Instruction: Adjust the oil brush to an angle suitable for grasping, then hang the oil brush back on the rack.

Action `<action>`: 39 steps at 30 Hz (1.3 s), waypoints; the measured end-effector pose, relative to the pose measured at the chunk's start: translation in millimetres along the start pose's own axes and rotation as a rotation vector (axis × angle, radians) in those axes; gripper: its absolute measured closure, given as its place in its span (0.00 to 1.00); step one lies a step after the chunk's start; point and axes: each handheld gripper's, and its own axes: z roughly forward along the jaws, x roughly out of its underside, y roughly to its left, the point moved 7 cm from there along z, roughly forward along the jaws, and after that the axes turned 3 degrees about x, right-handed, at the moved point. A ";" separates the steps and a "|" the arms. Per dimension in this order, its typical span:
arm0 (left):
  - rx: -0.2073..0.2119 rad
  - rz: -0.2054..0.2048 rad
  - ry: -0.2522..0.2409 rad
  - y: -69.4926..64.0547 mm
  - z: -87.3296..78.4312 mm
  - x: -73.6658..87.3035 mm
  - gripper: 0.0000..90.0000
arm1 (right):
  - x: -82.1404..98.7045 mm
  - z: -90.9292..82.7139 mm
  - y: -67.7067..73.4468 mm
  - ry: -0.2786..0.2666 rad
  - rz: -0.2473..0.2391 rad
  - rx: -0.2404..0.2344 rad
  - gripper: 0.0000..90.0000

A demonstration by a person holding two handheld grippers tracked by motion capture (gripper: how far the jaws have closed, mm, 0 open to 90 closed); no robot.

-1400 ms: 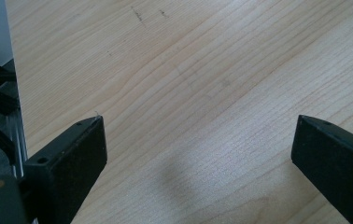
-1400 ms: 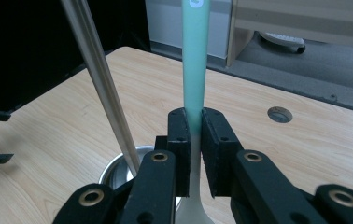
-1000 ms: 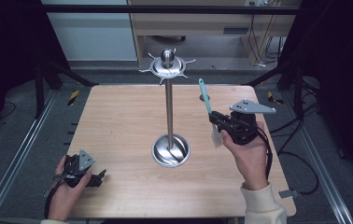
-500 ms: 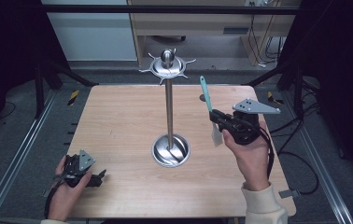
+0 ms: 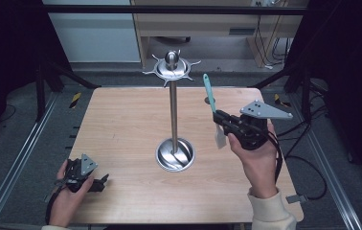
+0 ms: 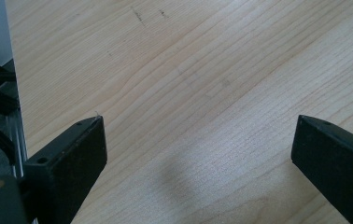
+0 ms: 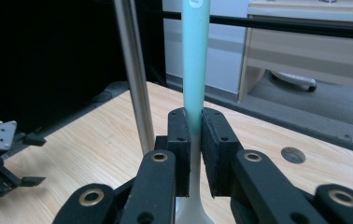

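A steel stand (image 5: 173, 103) rises from a round base (image 5: 175, 155) at the table's middle, topped by a disc with hooks (image 5: 171, 68). My right gripper (image 5: 221, 120) is held above the table to the right of the pole, shut on a spatula (image 5: 211, 104) with a teal handle pointing up and a white blade hanging down. In the right gripper view the teal handle (image 7: 196, 56) stands upright, clamped between the pads (image 7: 180, 140), with the pole (image 7: 135, 74) just left of it. My left gripper (image 5: 100, 183) rests at the table's front left, open, nothing between its fingers (image 6: 79, 154).
The wooden table (image 5: 121, 124) has a small round hole (image 5: 209, 100) near its back right. Metal rails (image 5: 21, 158) run along both sides. A desk and cables (image 5: 265, 38) stand behind the table.
The right gripper has shifted very slightly with the spatula. The left gripper has not moved.
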 end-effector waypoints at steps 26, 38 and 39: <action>-0.004 0.001 -0.002 0.9 -1.1 -0.1 0.03 | -6.5 -17.7 14.5 -0.065 -0.048 -0.025 0.91; -0.002 0.007 0.001 0.8 -1.0 -0.2 0.03 | -7.7 -21.6 16.8 -0.082 -0.056 -0.042 0.91; -0.002 0.006 0.001 0.8 -1.1 -0.2 0.03 | -7.8 -21.4 17.3 -0.083 -0.058 -0.044 0.91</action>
